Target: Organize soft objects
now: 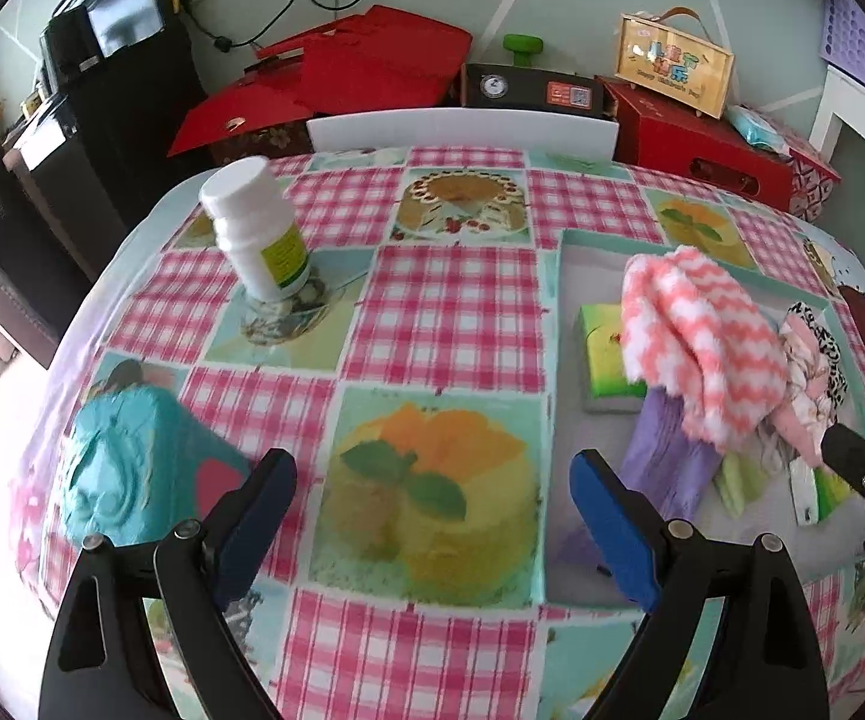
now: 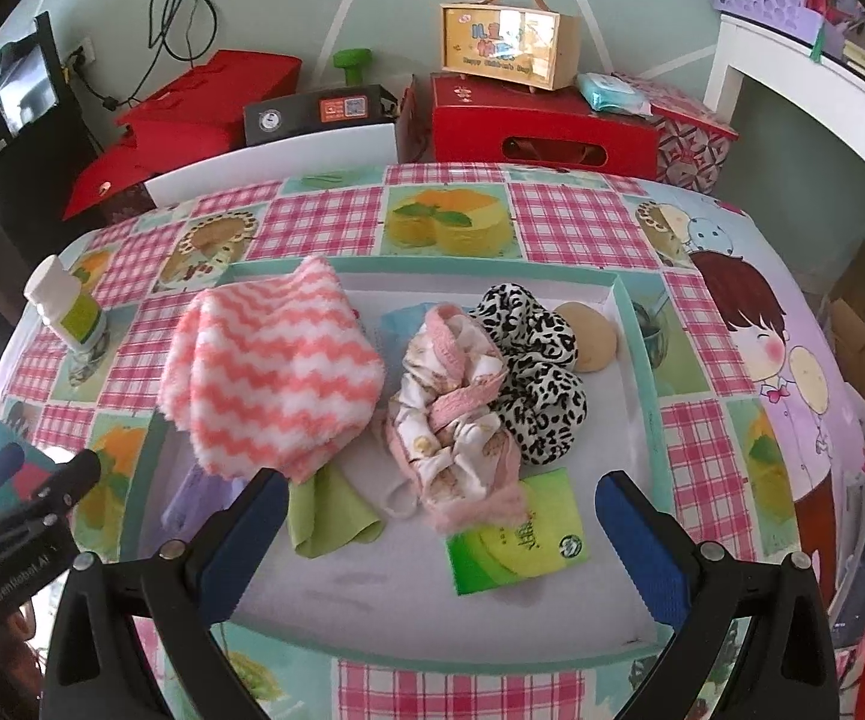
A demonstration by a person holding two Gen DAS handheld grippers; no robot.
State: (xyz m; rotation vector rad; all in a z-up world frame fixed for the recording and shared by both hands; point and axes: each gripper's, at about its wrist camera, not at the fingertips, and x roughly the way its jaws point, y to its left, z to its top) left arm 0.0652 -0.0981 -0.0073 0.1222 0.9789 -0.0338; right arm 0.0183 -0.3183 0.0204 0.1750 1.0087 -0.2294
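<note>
Towel (image 2: pixel 270 372) lies lengthwise, perhaps tilted, in tray (image 2: pixel 636 324).

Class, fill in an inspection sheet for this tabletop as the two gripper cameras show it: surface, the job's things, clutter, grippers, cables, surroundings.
Surface: table under a checked cake-print tablecloth.
Job's things: shallow tray holding a pink zigzag towel, pink patterned cloth, leopard-print cloth, green cloth, purple cloth, green tissue pack and a beige round item. A teal cloth lies on the table outside the tray.
Clutter: white bottle, upright.
Grippers: left gripper open, empty, over the tablecloth; right gripper open, empty, over the tray.
Cables: black cable hanging on the wall; nothing seen on the table.
Surroundings: red boxes, a handled carry case, white shelf.
</note>
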